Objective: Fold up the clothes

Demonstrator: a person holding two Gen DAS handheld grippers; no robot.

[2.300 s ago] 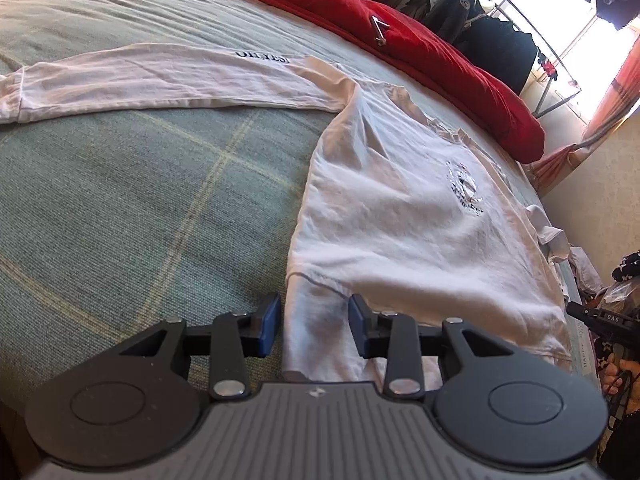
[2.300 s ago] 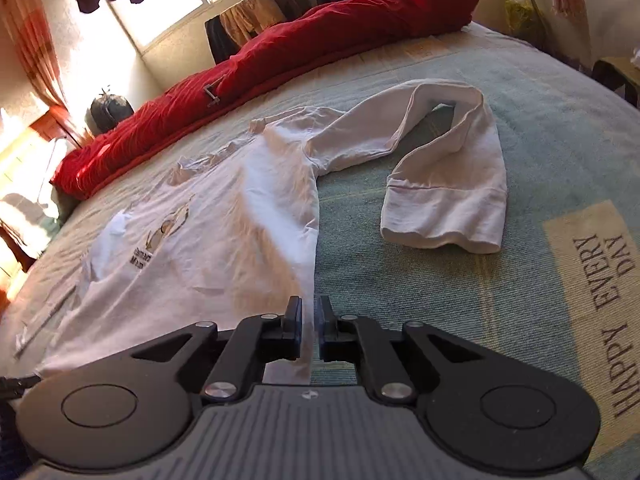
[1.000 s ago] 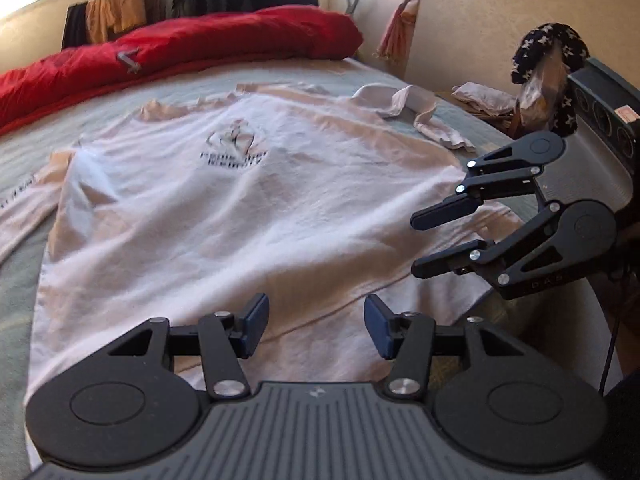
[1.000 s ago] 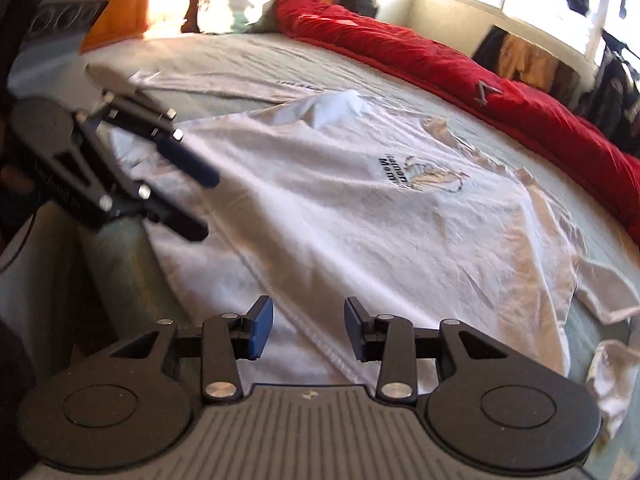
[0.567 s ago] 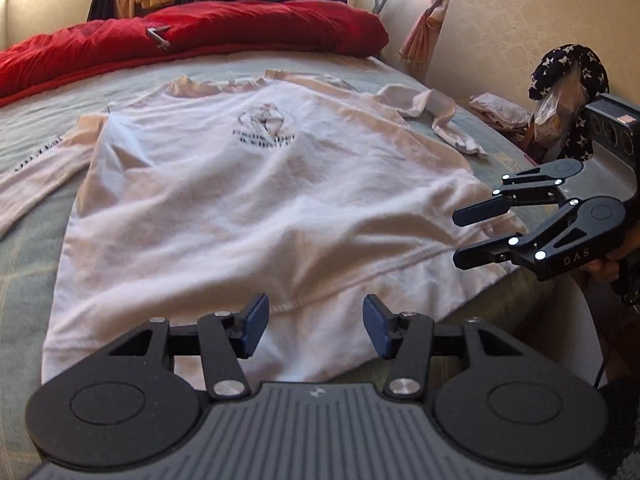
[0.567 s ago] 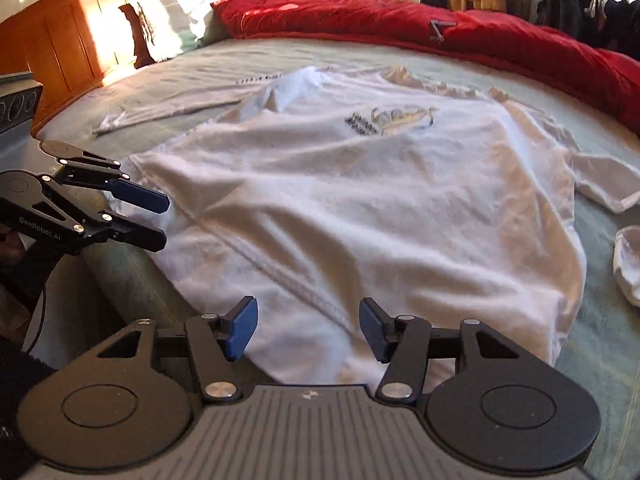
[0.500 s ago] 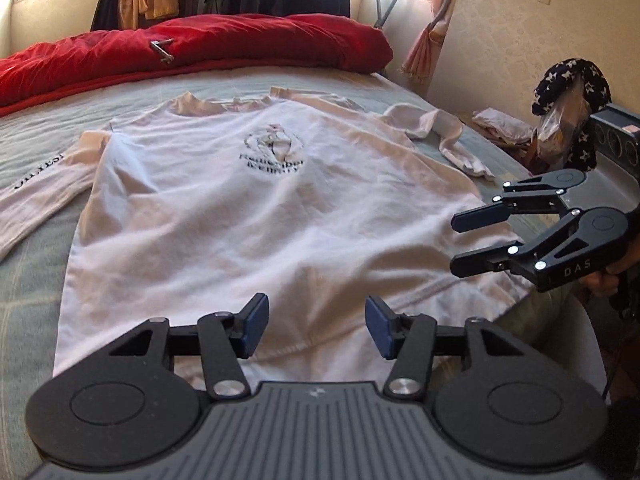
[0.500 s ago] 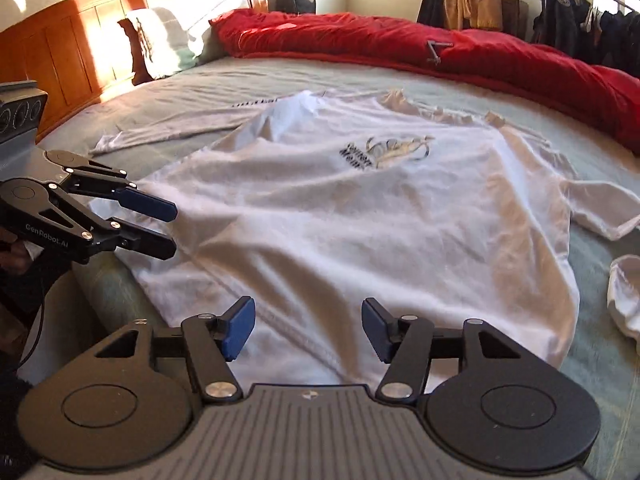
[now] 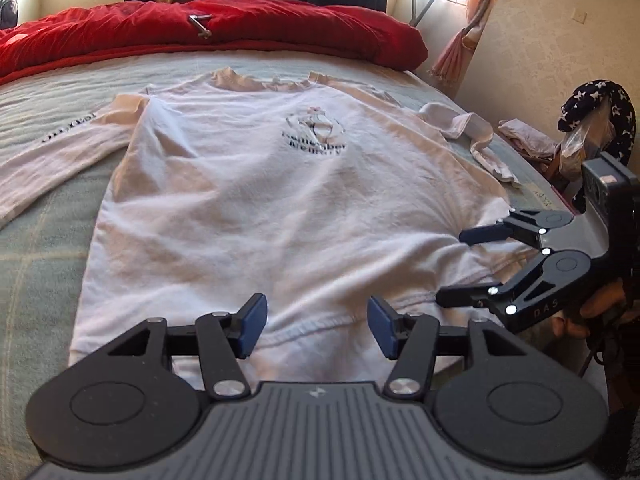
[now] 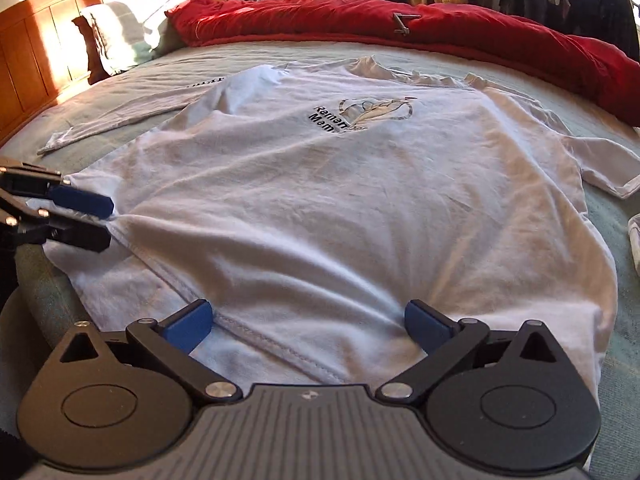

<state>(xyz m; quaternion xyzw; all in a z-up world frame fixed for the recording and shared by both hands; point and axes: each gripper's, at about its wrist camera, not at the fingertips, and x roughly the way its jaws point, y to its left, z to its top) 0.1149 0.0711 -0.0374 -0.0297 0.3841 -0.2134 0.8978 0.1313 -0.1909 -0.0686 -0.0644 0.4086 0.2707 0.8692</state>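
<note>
A white long-sleeved shirt (image 9: 280, 200) with a dark chest print lies flat, front up, on the bed; it also shows in the right wrist view (image 10: 340, 208). My left gripper (image 9: 316, 328) is open over the shirt's bottom hem, near the left part of the hem. My right gripper (image 10: 308, 322) is open wide over the hem further right. In the left wrist view the right gripper (image 9: 460, 268) is open at the hem's right corner. In the right wrist view the left gripper (image 10: 96, 222) is at the hem's left corner, its fingers (image 10: 82, 200) close around the cloth edge.
The bed has a green checked cover (image 9: 36, 248). A red duvet (image 9: 200, 28) lies bunched along the far side. One sleeve (image 9: 52, 148) stretches left, the other (image 9: 476, 136) is crumpled right. A wooden headboard (image 10: 36, 48) and pillows stand at left. Clothes hang by the window.
Both grippers have moved down and forward to the shirt's bottom hem. My right gripper has opened wider. The left gripper's fingers appear closer together at the hem corner.
</note>
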